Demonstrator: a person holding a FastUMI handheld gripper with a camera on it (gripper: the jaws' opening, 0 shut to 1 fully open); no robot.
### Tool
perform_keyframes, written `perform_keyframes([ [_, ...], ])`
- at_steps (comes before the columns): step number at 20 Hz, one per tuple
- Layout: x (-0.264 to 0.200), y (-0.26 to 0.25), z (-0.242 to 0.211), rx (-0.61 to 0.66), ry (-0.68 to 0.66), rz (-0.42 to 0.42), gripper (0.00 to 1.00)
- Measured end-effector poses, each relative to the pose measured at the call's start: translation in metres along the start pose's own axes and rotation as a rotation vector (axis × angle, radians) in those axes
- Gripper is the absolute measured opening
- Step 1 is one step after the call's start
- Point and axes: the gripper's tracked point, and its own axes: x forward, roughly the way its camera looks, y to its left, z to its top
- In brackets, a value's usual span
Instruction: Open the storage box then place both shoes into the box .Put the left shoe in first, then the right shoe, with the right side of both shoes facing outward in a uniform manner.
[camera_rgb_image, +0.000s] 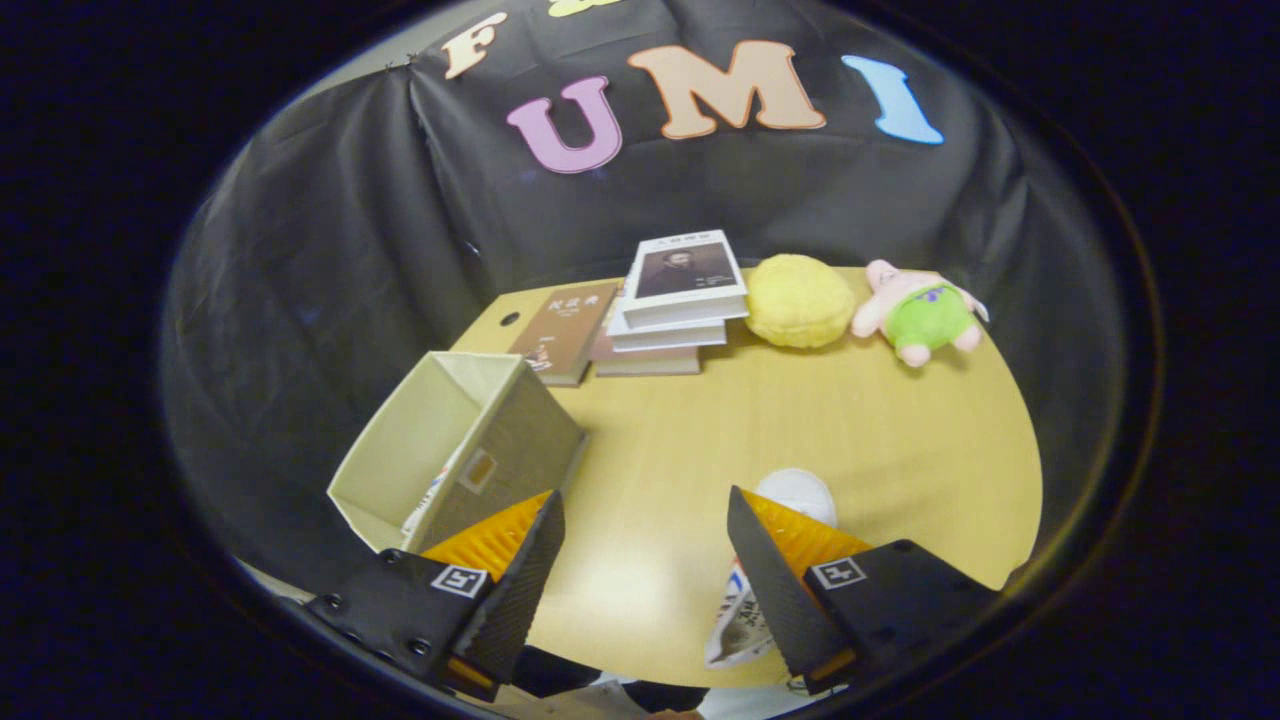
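Note:
The beige storage box (520, 440) stands open on the wooden table (880, 440), just ahead of my left finger. Inside it, a sliver of something white with coloured marks (432, 497) shows against the near wall; I cannot tell what it is. A white shoe (797, 492) lies on the table behind my right finger, its rounded toe poking out above the fingertip and its patterned side showing below the finger. My gripper (645, 495) is open, with only bare tabletop between the fingers.
At the back of the table lie a brown book (566, 330) and a stack of books (672, 300). To their right sit a yellow plush (798, 300) and a pink and green plush toy (918, 312). The table's edge curves round at the right.

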Motion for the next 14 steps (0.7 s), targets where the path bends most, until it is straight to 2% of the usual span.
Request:
perform_keyframes([
  [5,0.003,-0.058,-0.035,-0.005,0.050,-0.097,1.00],
  [9,0.012,-0.090,-0.064,-0.022,0.116,-0.131,1.00],
  [14,0.031,-0.116,-0.104,-0.052,0.216,-0.133,1.00],
])
